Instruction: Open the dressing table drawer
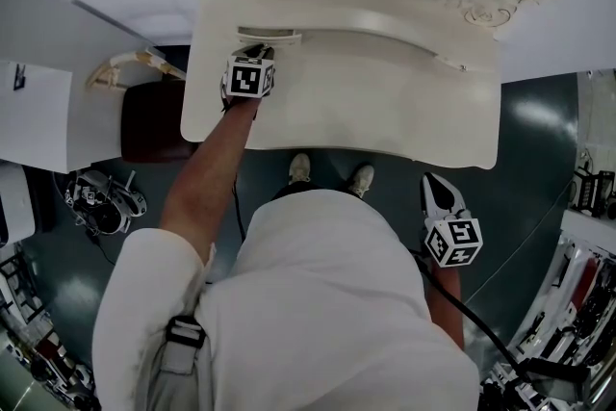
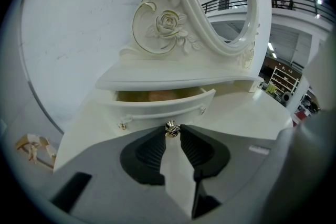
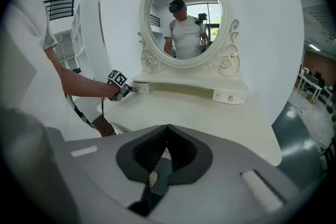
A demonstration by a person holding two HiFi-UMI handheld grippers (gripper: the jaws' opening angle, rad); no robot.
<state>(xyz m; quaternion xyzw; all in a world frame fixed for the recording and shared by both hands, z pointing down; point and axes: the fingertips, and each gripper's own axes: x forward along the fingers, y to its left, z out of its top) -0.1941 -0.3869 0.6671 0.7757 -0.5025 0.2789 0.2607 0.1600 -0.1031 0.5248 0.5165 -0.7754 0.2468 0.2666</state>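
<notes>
The small left drawer (image 2: 157, 109) of the white dressing table (image 1: 385, 101) is pulled out a little, and a gap shows its wooden inside. My left gripper (image 2: 172, 134) is shut on the drawer's small metal knob (image 2: 171, 128), pinching it between the tips of its black pads. From above, that gripper (image 1: 258, 51) is at the drawer front (image 1: 269, 36) at the table's back left. The right gripper view shows the same grip from the side, with the left gripper (image 3: 122, 89) at the drawer (image 3: 140, 87). My right gripper (image 3: 167, 131) is shut and empty. It hangs (image 1: 435, 190) in front of the table's right front edge.
An oval mirror (image 3: 181, 21) in a carved frame stands at the back of the table. A second small drawer (image 3: 230, 96) sits shut at the right. A dark stool (image 1: 149, 120) and a white shelf unit (image 1: 38, 111) stand left of the table.
</notes>
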